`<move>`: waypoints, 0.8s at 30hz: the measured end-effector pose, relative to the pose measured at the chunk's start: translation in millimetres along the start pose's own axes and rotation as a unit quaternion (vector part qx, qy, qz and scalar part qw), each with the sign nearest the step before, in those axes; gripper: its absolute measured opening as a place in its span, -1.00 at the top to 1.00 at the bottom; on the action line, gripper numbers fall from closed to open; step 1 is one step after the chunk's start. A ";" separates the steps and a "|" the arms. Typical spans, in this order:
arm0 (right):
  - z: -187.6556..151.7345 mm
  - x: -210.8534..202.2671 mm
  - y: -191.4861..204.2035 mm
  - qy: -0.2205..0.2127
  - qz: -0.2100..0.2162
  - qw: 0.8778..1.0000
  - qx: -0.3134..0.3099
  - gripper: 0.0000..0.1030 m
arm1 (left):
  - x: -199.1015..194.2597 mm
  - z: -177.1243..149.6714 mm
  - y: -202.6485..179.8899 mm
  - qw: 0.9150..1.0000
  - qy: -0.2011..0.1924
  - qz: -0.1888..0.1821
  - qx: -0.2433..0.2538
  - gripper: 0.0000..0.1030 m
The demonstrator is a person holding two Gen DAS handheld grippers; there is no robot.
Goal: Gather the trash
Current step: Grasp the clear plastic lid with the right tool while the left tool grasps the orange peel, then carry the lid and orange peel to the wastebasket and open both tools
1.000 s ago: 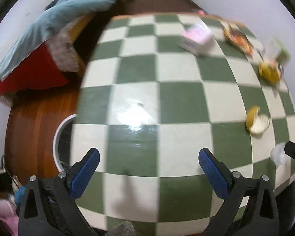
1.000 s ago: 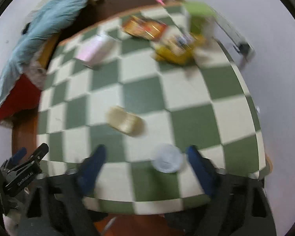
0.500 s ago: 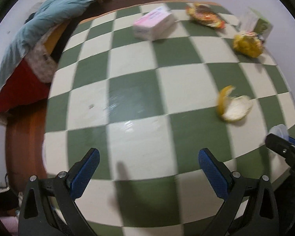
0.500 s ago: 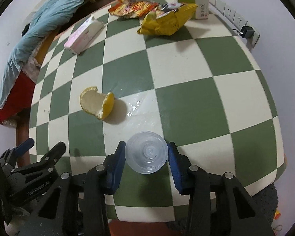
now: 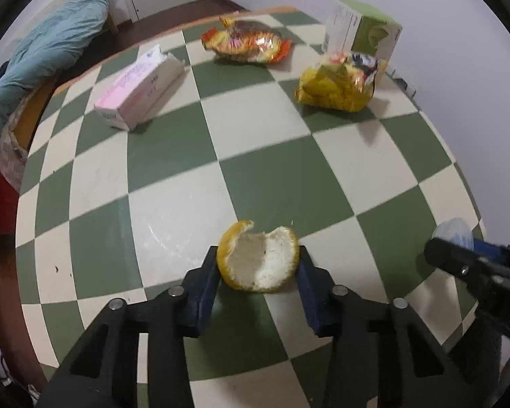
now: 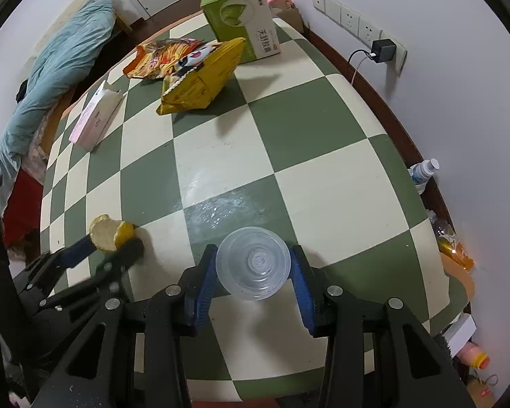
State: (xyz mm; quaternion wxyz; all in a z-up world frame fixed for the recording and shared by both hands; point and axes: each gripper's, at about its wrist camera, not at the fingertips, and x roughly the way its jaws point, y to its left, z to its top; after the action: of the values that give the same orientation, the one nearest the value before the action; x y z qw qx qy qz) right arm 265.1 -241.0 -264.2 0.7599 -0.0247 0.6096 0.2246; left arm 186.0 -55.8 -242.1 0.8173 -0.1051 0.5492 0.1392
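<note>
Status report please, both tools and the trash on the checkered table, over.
Left tool closing around orange peel. Right tool shut on clear plastic cup. Snack bags and boxes remain farther back; nothing blocking.

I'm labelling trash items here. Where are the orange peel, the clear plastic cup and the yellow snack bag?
orange peel (image 5: 260, 265), left wrist view, white inner pith.
clear plastic cup (image 6: 253, 263), right wrist view, round base.
yellow snack bag (image 6: 200, 81), right wrist view, crumpled front.

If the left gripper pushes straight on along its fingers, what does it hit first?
The orange peel, already between the closing jaws of the left gripper; right behind it, probably the checkered tabletop.
</note>
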 end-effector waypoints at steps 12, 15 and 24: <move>-2.4 -12.5 12.8 -0.010 0.021 1.000 -0.014 0.14 | -44.8 -1.2 22.6 0.998 -0.048 0.023 -0.015 0.54; -0.7 -25.7 27.9 -0.022 0.037 0.999 -0.026 0.14 | -68.8 2.9 45.1 0.996 -0.069 0.036 -0.035 0.54; 7.8 -69.9 119.5 -0.053 0.101 0.989 -0.094 0.14 | -156.2 -1.3 143.1 0.981 -0.136 0.089 -0.105 0.54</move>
State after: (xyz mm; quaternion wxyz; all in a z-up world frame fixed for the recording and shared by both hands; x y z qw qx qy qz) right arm 217.0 -153.0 -168.4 0.7590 -0.0220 0.5440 0.3571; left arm 79.9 60.6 -100.5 0.8532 -0.1205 0.4224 0.2814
